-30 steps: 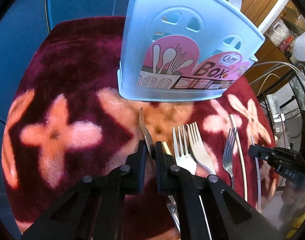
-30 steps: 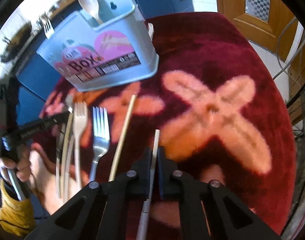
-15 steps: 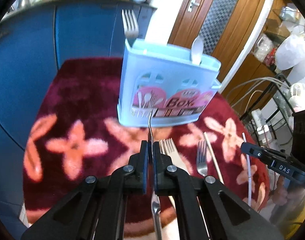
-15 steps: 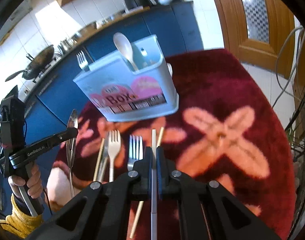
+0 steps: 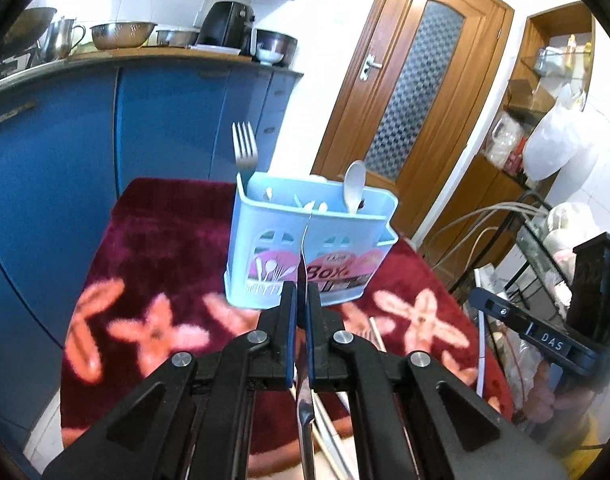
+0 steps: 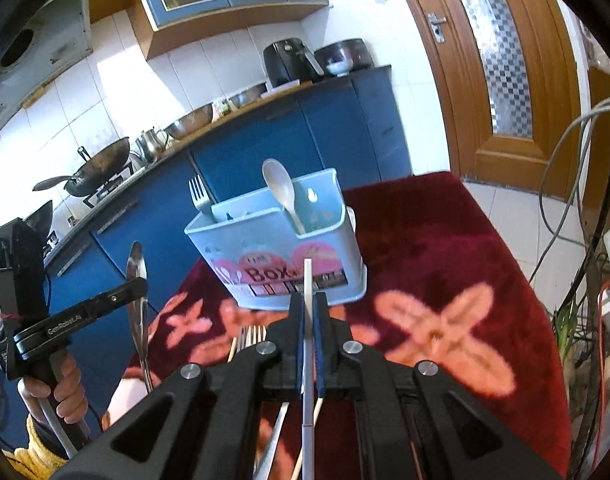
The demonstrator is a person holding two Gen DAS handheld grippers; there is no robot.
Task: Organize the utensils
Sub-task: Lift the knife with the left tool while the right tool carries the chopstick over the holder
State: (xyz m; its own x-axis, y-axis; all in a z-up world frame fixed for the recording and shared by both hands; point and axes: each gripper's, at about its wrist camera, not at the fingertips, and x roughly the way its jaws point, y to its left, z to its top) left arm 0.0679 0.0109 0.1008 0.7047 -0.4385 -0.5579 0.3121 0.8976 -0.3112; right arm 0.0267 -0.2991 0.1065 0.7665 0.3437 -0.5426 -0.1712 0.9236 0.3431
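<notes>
The left claw (image 5: 301,300) is clamped on a steel knife (image 6: 137,300), the right claw (image 6: 309,312) on a white chopstick (image 6: 307,340), both lifted before the blue cutlery box (image 5: 305,240) at the worktop's (image 5: 165,220) far edge.

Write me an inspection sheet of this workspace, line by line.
Surface: maroon floral cloth.
Job's things: blue utensil box upright, holding a fork and a white spoon; more forks lying in front.
Clutter: nothing seen.
Grippers: left gripper shut on a metal knife; right gripper shut on a white chopstick.
Cables: grey cables, right of the cloth.
Surroundings: blue cabinets, wooden door.
</notes>
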